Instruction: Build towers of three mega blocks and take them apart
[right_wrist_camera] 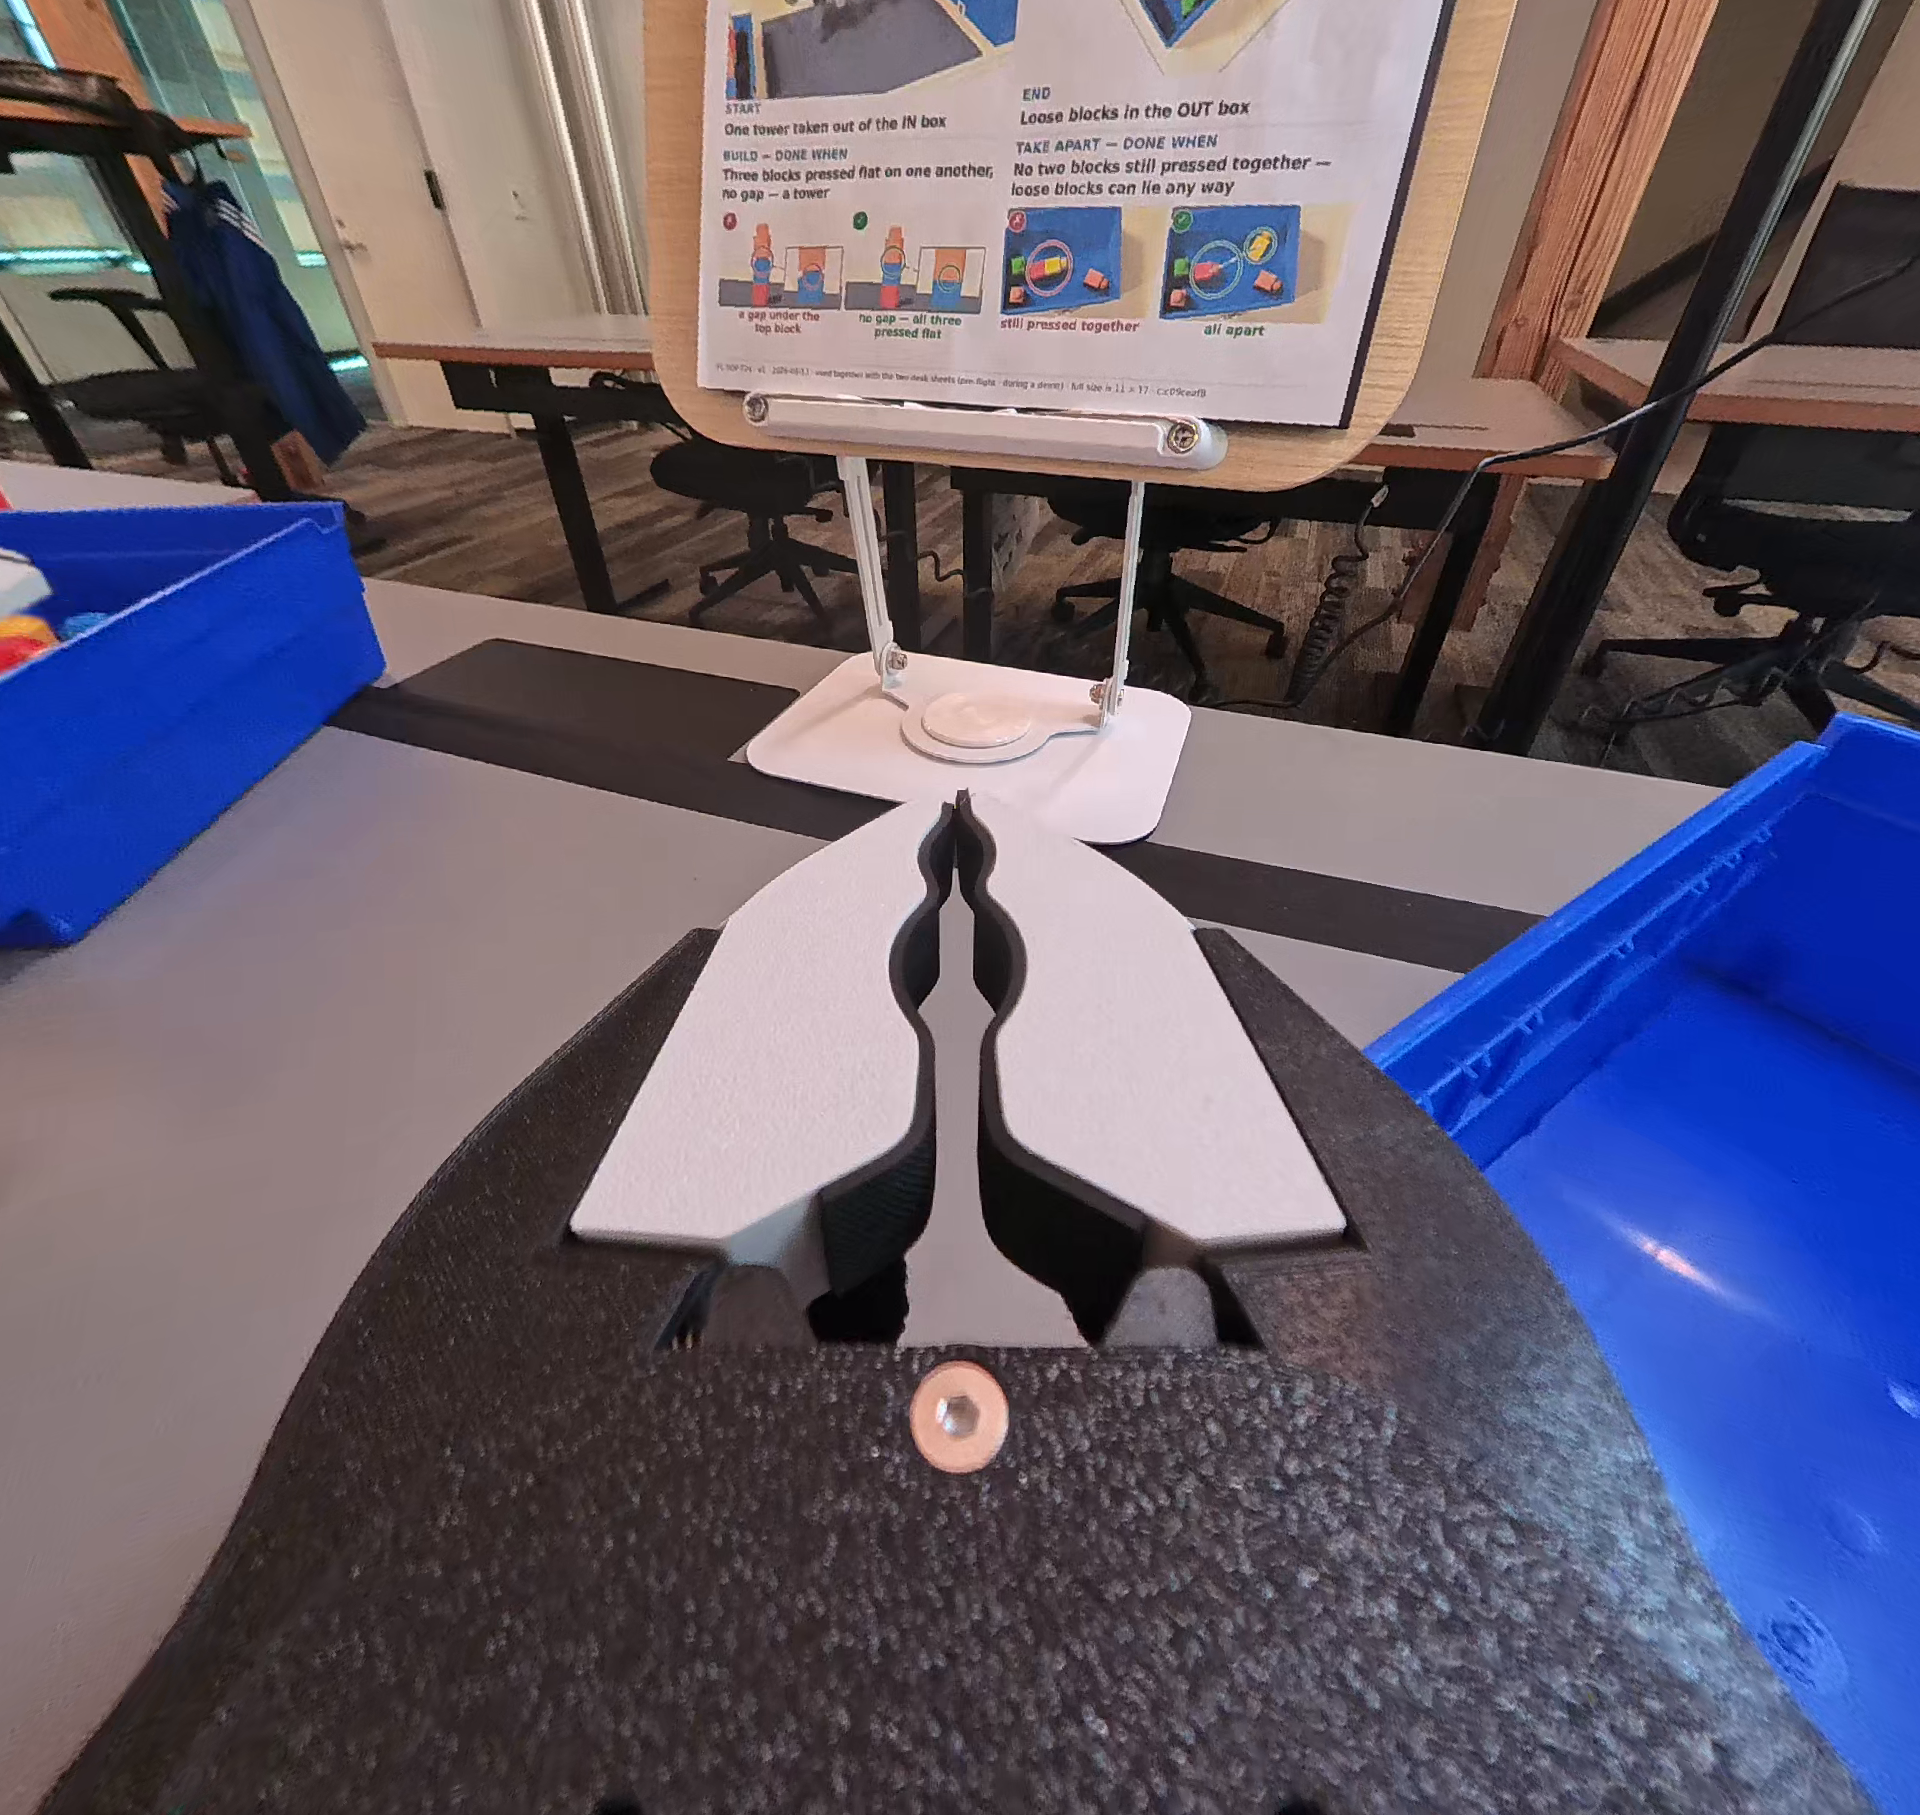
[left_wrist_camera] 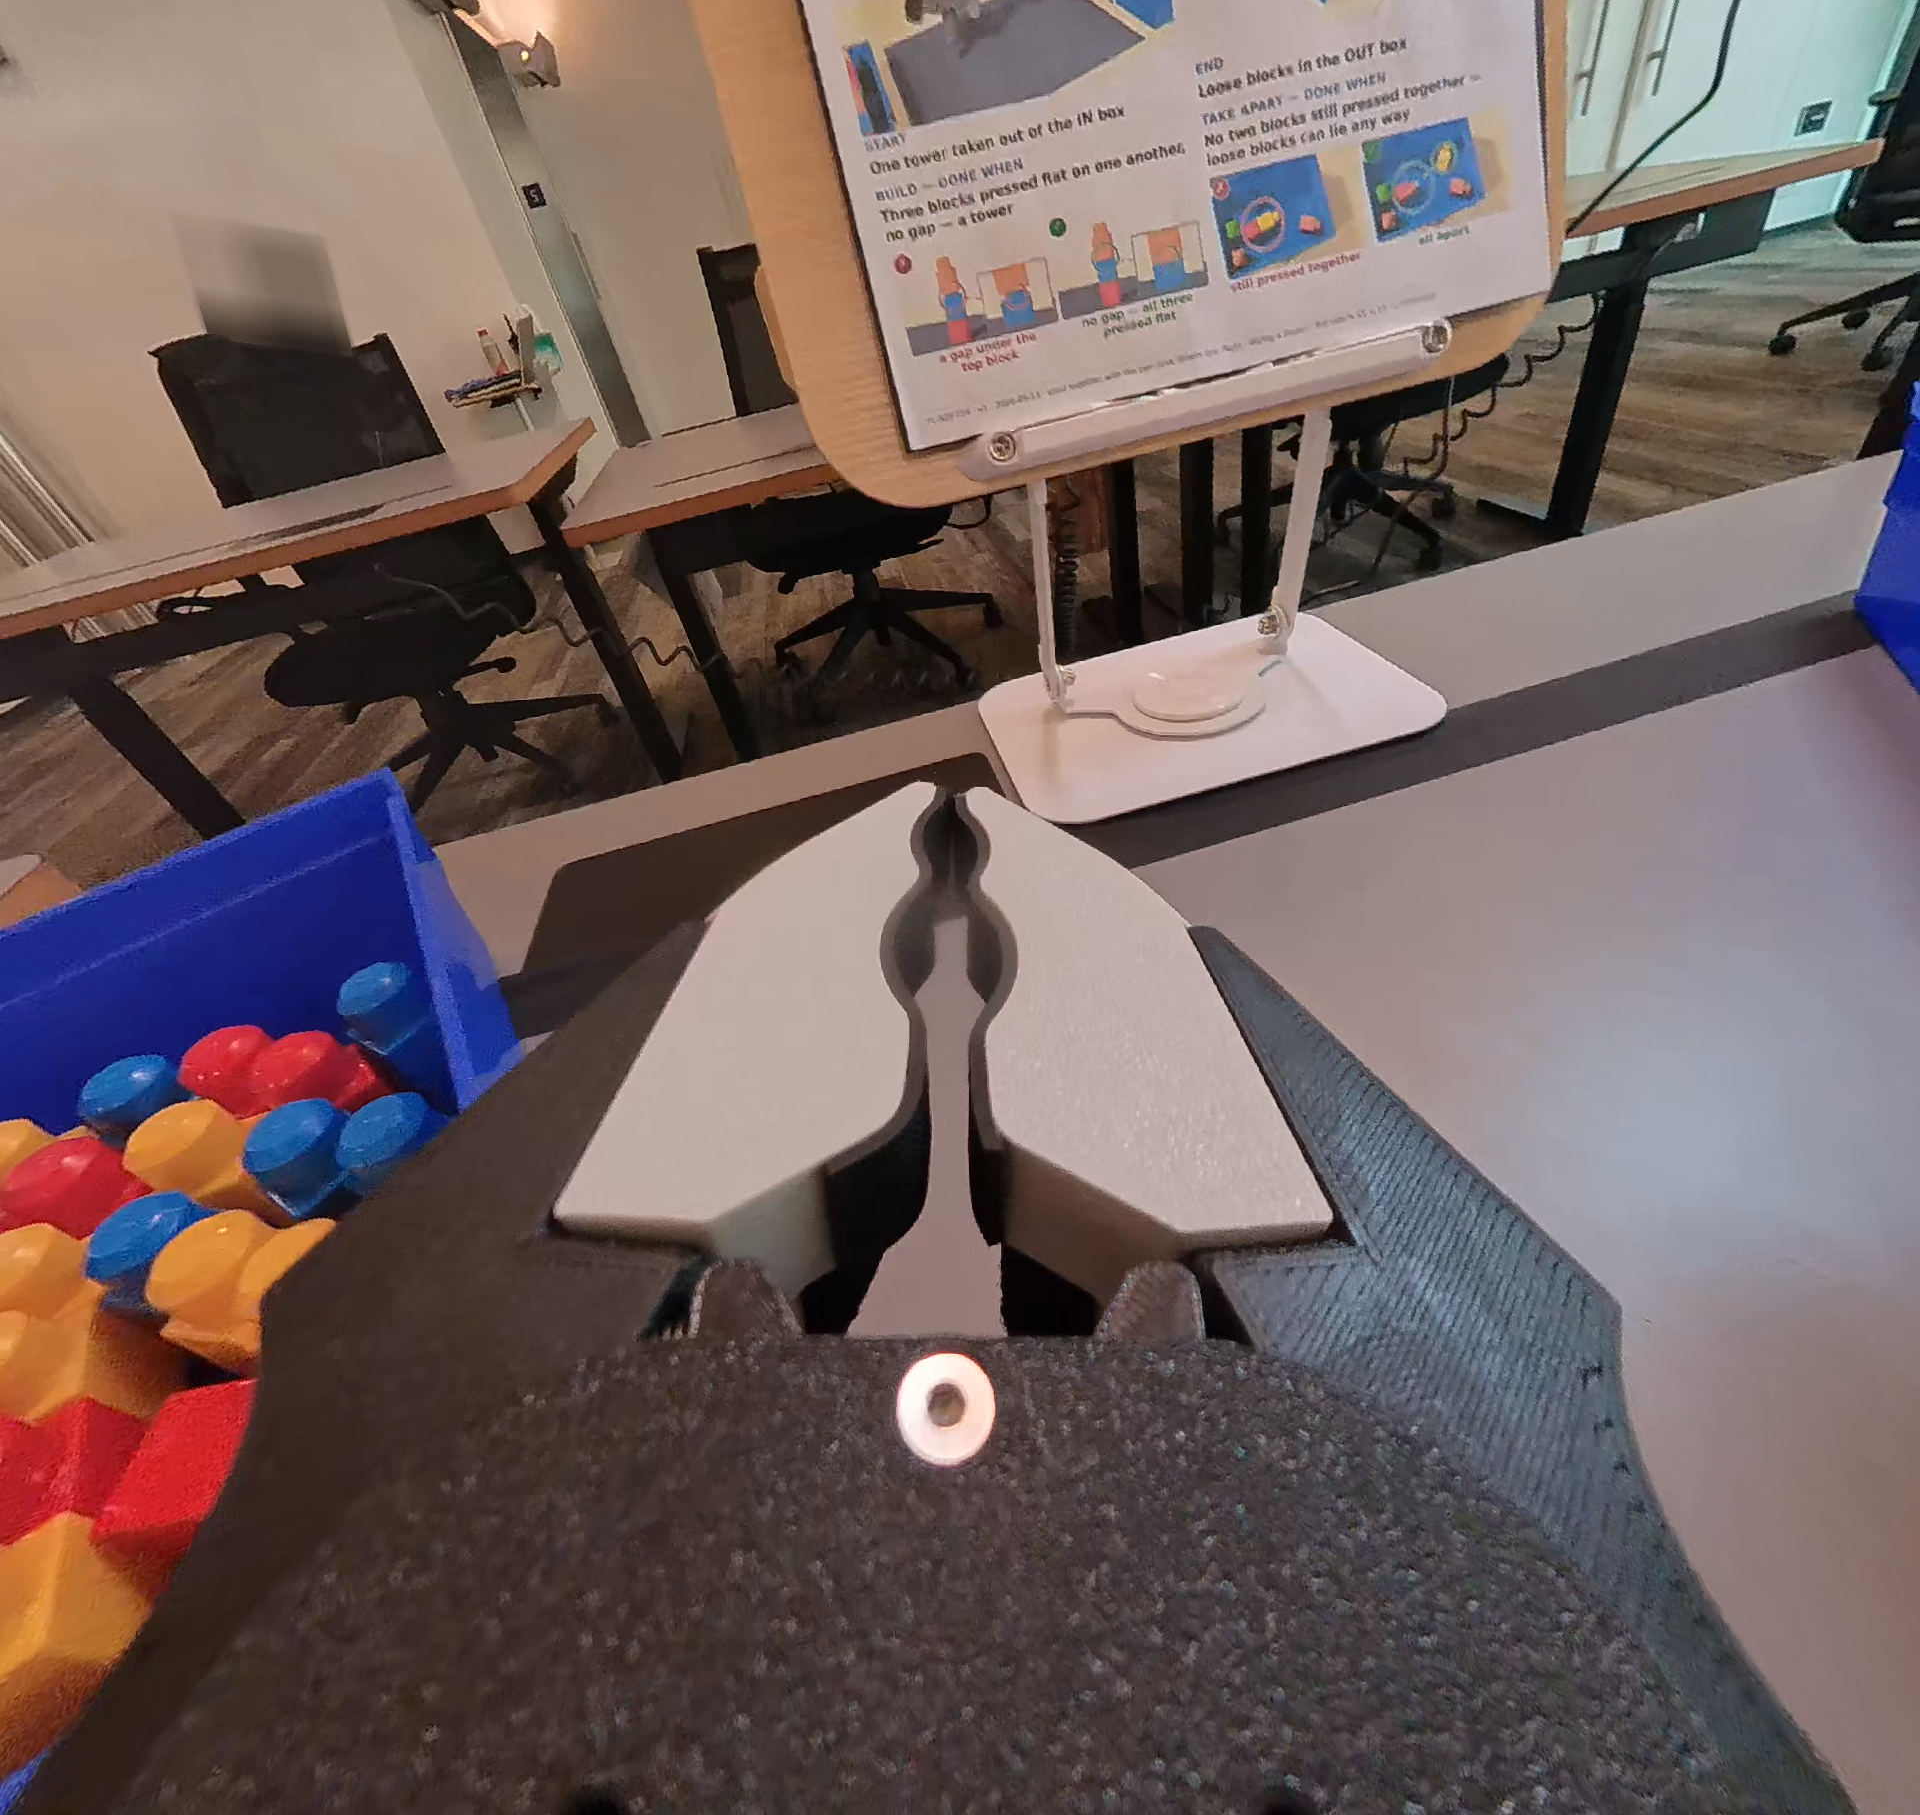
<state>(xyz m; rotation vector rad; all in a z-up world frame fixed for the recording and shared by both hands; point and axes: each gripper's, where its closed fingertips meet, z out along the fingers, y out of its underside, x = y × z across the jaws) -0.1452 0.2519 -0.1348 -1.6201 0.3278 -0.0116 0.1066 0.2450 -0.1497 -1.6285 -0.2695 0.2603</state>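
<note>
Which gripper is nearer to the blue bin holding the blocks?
Left. The left gripper sits right beside the blue bin of blocks, which lies at its left. The right gripper sees that bin farther off to its left, across bare table.

Both claws [left_wrist_camera: 951, 809] [right_wrist_camera: 961, 804] closed, empty.

A grey table [right_wrist_camera: 312, 986] fills the lower half of both views, with a dark mat [right_wrist_camera: 582, 716] lying across its far part. A white stand base [right_wrist_camera: 831, 742] sits at centre, partly on the mat. A blue bin [right_wrist_camera: 197, 685] stands at left and another blue bin [right_wrist_camera: 1621, 996] at lower right.
</note>
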